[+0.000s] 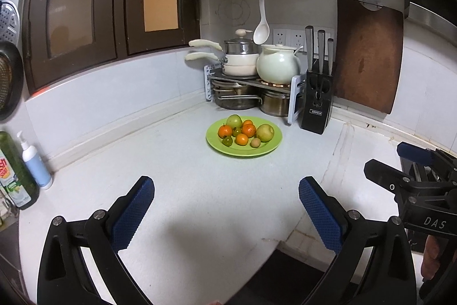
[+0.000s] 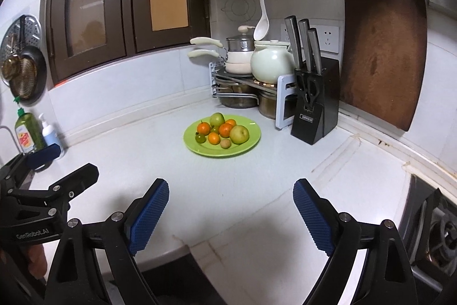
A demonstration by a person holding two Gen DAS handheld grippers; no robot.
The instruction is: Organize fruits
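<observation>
A lime-green plate (image 1: 268, 149) (image 2: 251, 143) sits near the counter's back corner. On it lie several oranges (image 1: 248, 130) (image 2: 203, 127), a green apple (image 1: 234, 120) (image 2: 217, 119), a yellow-green pear (image 1: 265, 132) (image 2: 239, 134), small green fruits (image 1: 227, 141) (image 2: 200, 138) and a small brown one (image 1: 255, 143) (image 2: 225, 143). My left gripper (image 1: 227, 190) stands open over the bare counter, well short of the plate, with nothing between its blue pads. My right gripper (image 2: 231, 190) is likewise open and empty, and shows at the right edge of the left wrist view (image 1: 400, 162).
Behind the plate stand a rack of pots (image 1: 245, 87) (image 2: 242, 87), a black knife block (image 1: 317, 102) (image 2: 314, 105) and a leaning wooden cutting board (image 1: 368, 56) (image 2: 382, 56). Soap bottles (image 1: 34, 165) (image 2: 28, 130) stand at the left. A gas stove (image 2: 437, 230) lies at the right.
</observation>
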